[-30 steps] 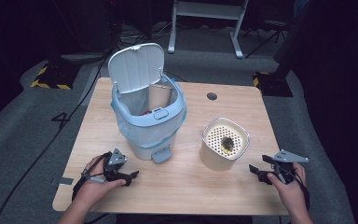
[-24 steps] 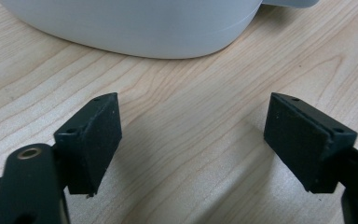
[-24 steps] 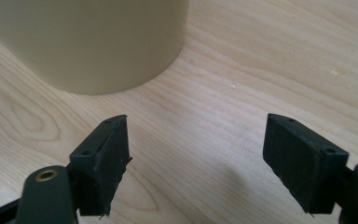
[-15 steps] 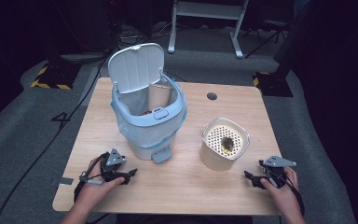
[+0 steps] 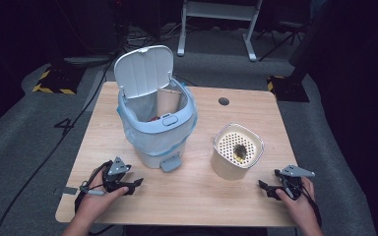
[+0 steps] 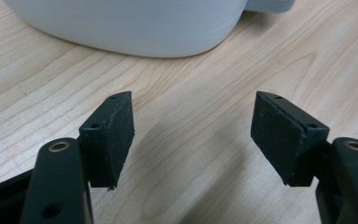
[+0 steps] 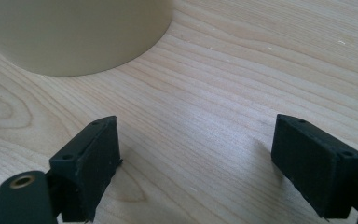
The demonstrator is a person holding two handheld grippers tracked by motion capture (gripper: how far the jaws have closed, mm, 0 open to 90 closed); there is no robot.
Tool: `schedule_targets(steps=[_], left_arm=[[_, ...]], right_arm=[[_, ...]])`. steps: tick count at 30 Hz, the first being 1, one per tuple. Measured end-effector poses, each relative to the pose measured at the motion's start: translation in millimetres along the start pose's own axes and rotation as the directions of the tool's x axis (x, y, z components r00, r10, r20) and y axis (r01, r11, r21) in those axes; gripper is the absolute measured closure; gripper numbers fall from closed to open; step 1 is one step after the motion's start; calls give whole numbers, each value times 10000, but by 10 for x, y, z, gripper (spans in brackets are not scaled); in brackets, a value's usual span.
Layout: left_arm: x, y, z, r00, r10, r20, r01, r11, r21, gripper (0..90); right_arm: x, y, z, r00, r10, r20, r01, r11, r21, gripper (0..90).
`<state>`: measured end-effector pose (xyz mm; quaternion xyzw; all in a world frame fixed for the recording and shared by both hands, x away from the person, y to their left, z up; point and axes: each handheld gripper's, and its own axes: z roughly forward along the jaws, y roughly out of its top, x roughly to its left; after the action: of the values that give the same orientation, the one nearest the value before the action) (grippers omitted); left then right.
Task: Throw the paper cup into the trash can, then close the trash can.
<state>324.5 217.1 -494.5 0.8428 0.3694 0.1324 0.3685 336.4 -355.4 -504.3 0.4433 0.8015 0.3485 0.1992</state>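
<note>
A pale blue pedal bin (image 5: 158,132) stands on the wooden table (image 5: 202,196) with its lid up and a liner bag inside. To its right sits a cream container (image 5: 236,157) with a perforated top and dark and yellow bits on it. My left gripper (image 5: 132,186) rests low in front of the bin, open; its jaws have just been closing a little, with nothing between them. In the left gripper view the left gripper (image 6: 193,135) faces the bin's base (image 6: 135,28). My right gripper (image 5: 267,189) lies near the front right edge, open; its jaws have just been opening, empty. In the right gripper view the right gripper (image 7: 196,154) points past the cream container (image 7: 74,32).
The bin's foot pedal (image 5: 170,164) juts out toward me between the two hands. A round black hole (image 5: 223,101) marks the table's far side. Dark floor, cables and a metal stand lie beyond the table edges.
My right hand has sunk onto the table and drawn slightly left, and its jaws stand wider. The left hand has stayed almost in place, with its jaws a little narrower.
</note>
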Motion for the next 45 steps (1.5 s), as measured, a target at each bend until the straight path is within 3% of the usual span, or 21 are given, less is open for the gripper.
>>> schedule_targets(steps=[6, 9, 13, 19, 25, 30, 33, 36, 41, 44, 45], left_arm=[[-37, 53, -134, 9994, 269, 235, -262, 9992, -315, 340], [-30, 120, -248, 9991, 171, 396, -146, 9979, -627, 347], [-1, 236, -412, 9975, 330, 619, -293, 9978, -601, 341], [83, 405, -672, 9973, 318, 667, -255, 9954, -928, 367], [161, 583, -915, 9984, 368, 436, -306, 9904, -1346, 374], [269, 756, -1120, 9949, 656, 766, -496, 9797, -1943, 359], [351, 848, -1235, 9944, 471, 943, -257, 9761, -2156, 356], [454, 965, -1368, 9972, 248, 702, -68, 9692, -2462, 360], [552, 1116, -1499, 9984, 227, 520, -74, 9605, -2784, 367], [582, 1224, -1584, 9991, 90, 408, 43, 9497, -3132, 380], [584, 1266, -1608, 9994, -22, 351, 138, 9427, -3333, 391]], right_arm=[[0, 0, 0, 10000, 4, -2, -4, 10000, -1, 155], [3, -1, 0, 10000, 22, 21, -22, 10000, -13, 156], [2, -2, 0, 10000, 19, 24, -19, 10000, -16, 156], [3, -2, 0, 10000, -5, 26, 5, 10000, -36, 160], [6, -3, -2, 10000, -22, -14, 22, 10000, -44, 164], [4, -3, -2, 10000, -5, -21, 5, 10000, -36, 163], [4, -3, -2, 10000, -2, -22, 2, 10000, -36, 163], [4, -3, -2, 10000, 2, -24, -2, 10000, -34, 163], [4, -3, -2, 10000, 2, -23, -2, 10000, -34, 163], [4, -3, -1, 10000, 1, -27, -1, 10000, -33, 163], [4, -3, -1, 10000, 3, -27, -3, 10000, -33, 163]])
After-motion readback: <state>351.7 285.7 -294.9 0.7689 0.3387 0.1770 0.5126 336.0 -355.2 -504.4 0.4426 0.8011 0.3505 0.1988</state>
